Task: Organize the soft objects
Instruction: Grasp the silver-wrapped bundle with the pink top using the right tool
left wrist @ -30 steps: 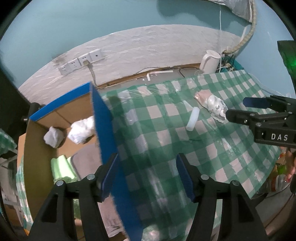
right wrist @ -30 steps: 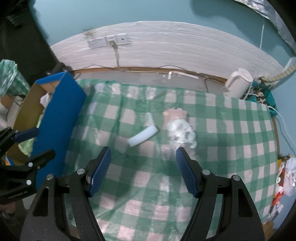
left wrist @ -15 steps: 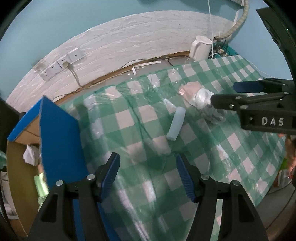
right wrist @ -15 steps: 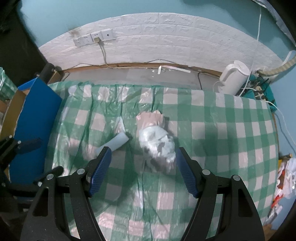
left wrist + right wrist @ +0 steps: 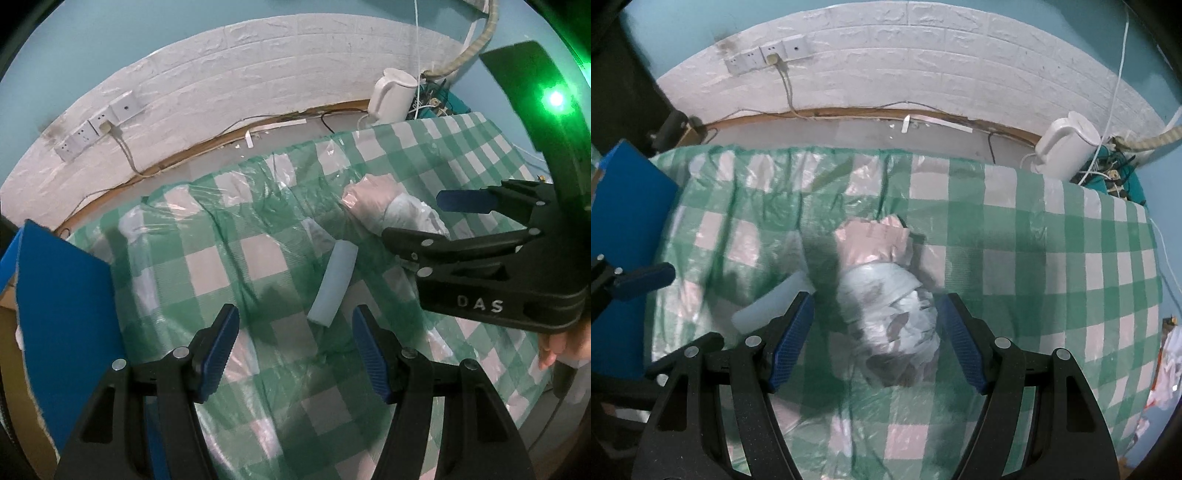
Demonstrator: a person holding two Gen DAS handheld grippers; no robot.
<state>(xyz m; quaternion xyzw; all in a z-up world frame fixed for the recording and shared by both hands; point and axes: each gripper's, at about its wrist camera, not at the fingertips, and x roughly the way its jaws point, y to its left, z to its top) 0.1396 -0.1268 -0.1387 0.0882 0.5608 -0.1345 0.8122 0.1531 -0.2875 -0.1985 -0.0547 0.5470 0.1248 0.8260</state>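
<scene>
Crinkled plastic bundle [image 5: 901,321] blurred between wide-open right fingers [image 5: 792,332], left fingers [image 5: 218,349] spread, empty.

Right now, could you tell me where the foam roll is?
The foam roll lies on the checked cloth ahead of the left gripper, just left of the bags.

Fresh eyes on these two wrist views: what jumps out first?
The green-checked tablecloth fills both views. At its centre lies a crumpled whitish plastic bundle, framed by the open right gripper, with a pale foam cylinder lying just left of it, ahead of the open left gripper. A blue-sided cardboard box stands at the far left edge.
</scene>
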